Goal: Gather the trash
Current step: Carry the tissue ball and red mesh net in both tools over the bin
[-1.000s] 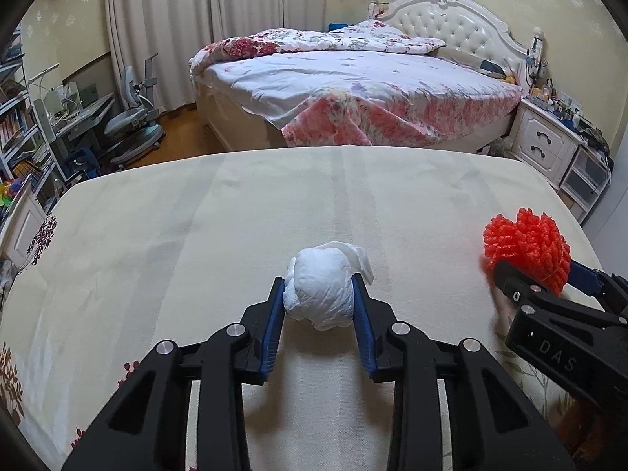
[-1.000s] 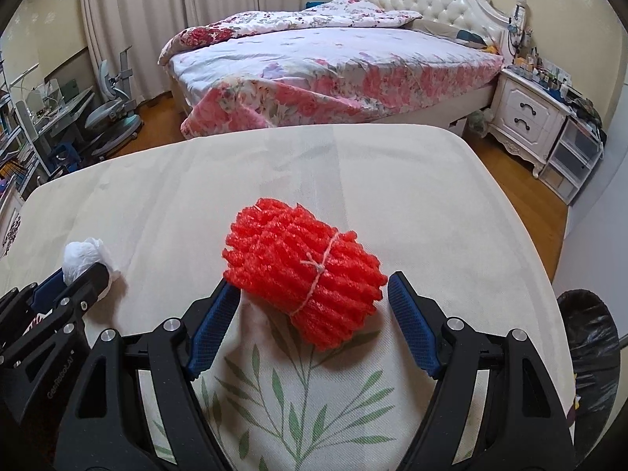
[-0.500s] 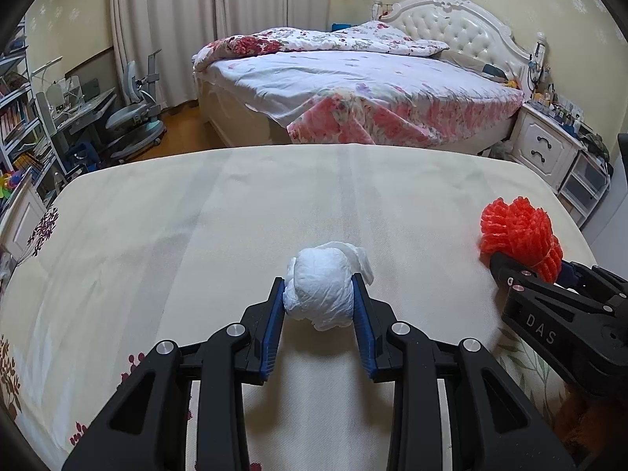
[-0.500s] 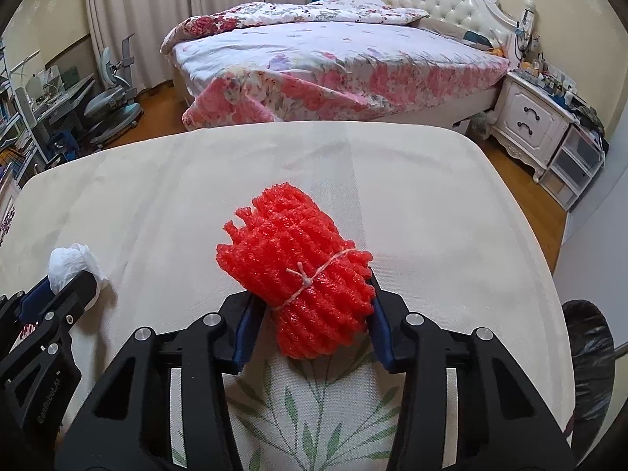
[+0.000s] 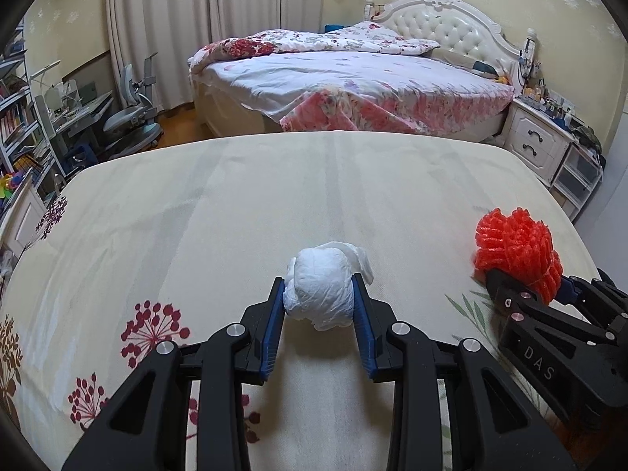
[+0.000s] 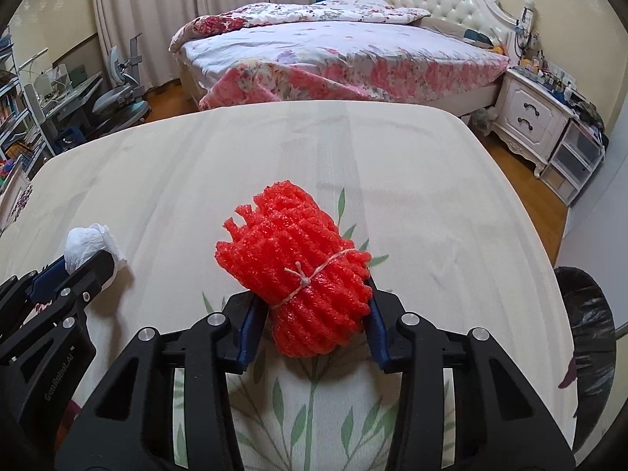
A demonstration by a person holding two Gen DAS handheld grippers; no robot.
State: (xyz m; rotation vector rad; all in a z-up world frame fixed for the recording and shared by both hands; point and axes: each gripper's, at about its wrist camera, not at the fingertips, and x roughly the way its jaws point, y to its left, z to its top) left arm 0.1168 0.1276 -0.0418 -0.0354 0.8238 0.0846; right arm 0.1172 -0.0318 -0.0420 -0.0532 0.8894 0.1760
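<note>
On the table [image 5: 235, 204], over its cream cloth, I hold one hand-held gripper in each hand. Left view: my left hand-held gripper [image 5: 318, 294] is clamped on a white wad [image 5: 322, 292] of crumpled paper or plastic, its blue pads [image 5: 274, 325] pressed against both sides of the wad. Whether the wad touches the cloth or is just above it cannot be told. Red flower prints [image 5: 153, 329] lie on the cloth to the left of the fingers.

Right view: my right hand-held gripper [image 6: 310, 306] is clamped on a red foam bundle [image 6: 298, 274], tied around its middle with pale string [image 6: 310, 278]. The bundle lies tilted, its frayed end pointing away and to the left, over a green leaf print [image 6: 314, 392] on the cloth. At the right edge of this view, beyond the table's edge, a dark bag-lined bin [image 6: 588, 337] stands lower down.

Each tool appears in the other's view: the red bundle at far right in the left view [image 5: 518, 251], the white wad at far left in the right view [image 6: 88, 243]. The two pieces of trash are well apart on the table.

Background: a bed [image 5: 353, 86] with floral bedding, a white nightstand [image 5: 537, 145], curtains [image 5: 196, 19], and a desk chair [image 5: 133, 114].
</note>
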